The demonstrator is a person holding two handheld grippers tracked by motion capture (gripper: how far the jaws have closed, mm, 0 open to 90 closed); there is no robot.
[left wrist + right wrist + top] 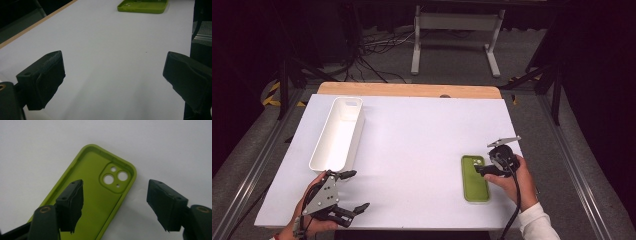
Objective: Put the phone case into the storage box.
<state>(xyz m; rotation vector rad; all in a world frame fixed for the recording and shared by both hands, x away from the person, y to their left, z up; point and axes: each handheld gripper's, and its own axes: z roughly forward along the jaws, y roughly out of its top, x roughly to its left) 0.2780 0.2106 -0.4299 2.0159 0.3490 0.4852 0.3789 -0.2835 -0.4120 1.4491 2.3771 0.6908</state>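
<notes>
A lime-green phone case (475,178) lies inside-up on the white table (412,125) at the front right, camera cutout toward the far end. My right gripper (484,170) hovers at its right edge, held by a hand in a white sleeve. In the right gripper view the case (95,190) lies below the open right gripper (115,187): one jaw is over the case's inside, the other past its long edge, neither pressing on it. My left gripper (358,190) rests open near the front left corner, nothing in it. From the left gripper (113,62) the case (143,6) shows far off.
A long white tray (337,135) stands on the left half of the table, just beyond the left gripper; it looks empty. A wooden strip (409,90) runs along the table's far edge. Beyond it are cables and a white stand (457,35) on the floor.
</notes>
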